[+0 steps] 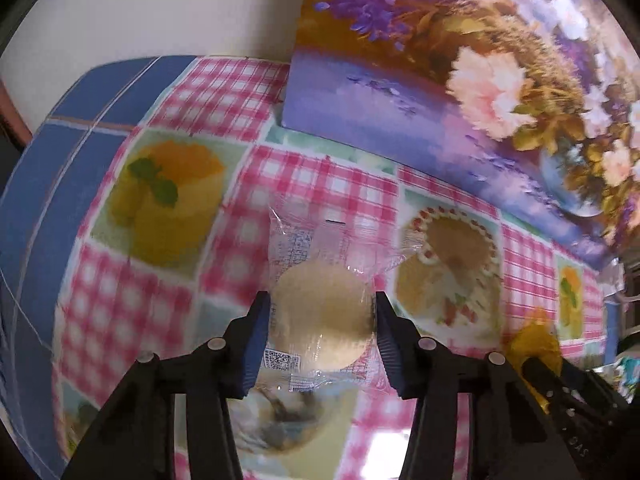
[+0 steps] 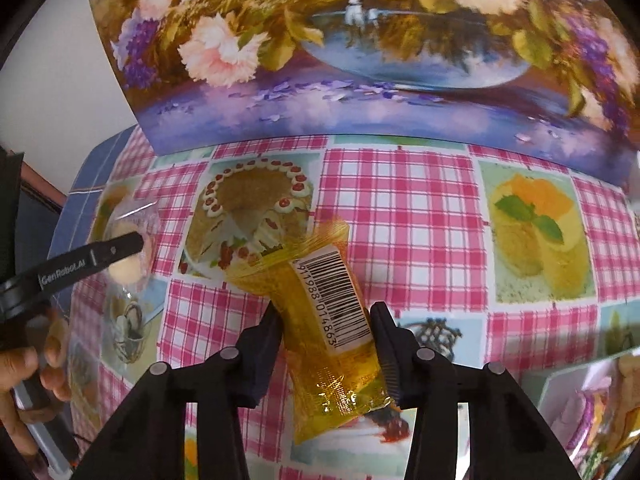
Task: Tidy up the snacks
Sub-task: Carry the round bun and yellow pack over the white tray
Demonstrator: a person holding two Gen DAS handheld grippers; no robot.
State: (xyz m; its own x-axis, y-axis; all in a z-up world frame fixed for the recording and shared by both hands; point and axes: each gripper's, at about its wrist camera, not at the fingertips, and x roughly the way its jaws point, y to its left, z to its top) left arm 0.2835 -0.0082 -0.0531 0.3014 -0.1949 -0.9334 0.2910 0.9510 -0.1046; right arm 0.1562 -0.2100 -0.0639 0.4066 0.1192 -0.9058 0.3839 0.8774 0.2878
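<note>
A round pale cake in a clear wrapper (image 1: 320, 332) lies on the checked tablecloth (image 1: 312, 184). My left gripper (image 1: 321, 298) points down over it, and both blue pads touch the cake's sides. A yellow see-through snack packet with a barcode label (image 2: 320, 364) lies between the black fingers of my right gripper (image 2: 326, 308), and the pads press its edges. The right wrist view shows one of the left gripper's fingers (image 2: 116, 248) on the cake (image 2: 128, 268) at the far left. In the left wrist view the yellow packet (image 1: 536, 336) sits at the lower right.
A large flower painting (image 2: 360, 80) stands along the back of the table. The tablecloth's blue border (image 1: 48, 200) marks the left edge. More snack packets (image 2: 600, 408) lie at the lower right. A person's hand (image 2: 24, 364) holds the left gripper.
</note>
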